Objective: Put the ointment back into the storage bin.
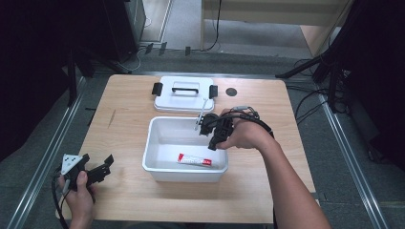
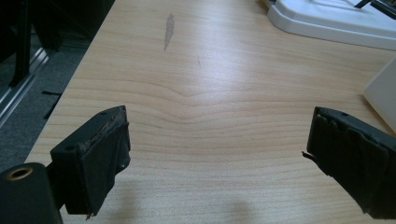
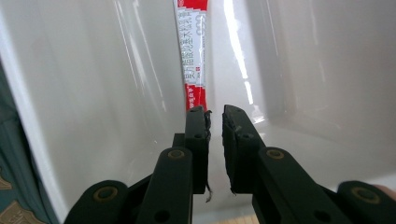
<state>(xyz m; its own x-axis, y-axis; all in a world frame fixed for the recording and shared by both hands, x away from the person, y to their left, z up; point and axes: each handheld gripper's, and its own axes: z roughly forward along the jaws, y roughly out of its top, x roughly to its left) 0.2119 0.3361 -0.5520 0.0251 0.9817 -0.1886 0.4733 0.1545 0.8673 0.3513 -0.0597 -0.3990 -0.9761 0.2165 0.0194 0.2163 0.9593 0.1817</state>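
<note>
Right hand-held gripper point(image 3: 215, 114): held over the open white rectangular plastic bin point(image 1: 157, 143); jaws nearly together with a thin gap, nothing seen between the pads in the right gripper view.
Left hand-held gripper point(image 2: 217, 149): jaws wide apart, nothing between them, parked over the bare light wooden counter point(image 2: 210, 84) at its near left.
Tube: the red-and-white toothpaste tube point(image 1: 195, 160) lies flat on the bin floor along the near wall, just beyond the right jaw tips in the right gripper view point(image 3: 191, 51).
Lid: the white bin lid with black handle and black side latches point(image 1: 185, 93) lies on the counter just behind the bin.
Step judged: packing of the bin, tube already placed; withdrawal of the right hand-held gripper is taken as the work in hand.
Method: a straight lift clear of the bin walls is advised, so that the tube is not dragged or the bin tipped.
Unclear: a thin pale stick-like item point(image 1: 200, 114) is seen in the high view at the right hand-held gripper; whether it is held or merely part of the rig cannot be told.
Cut off: tube cap end is cropped at the top of the right gripper view; print is too small to read.
</note>
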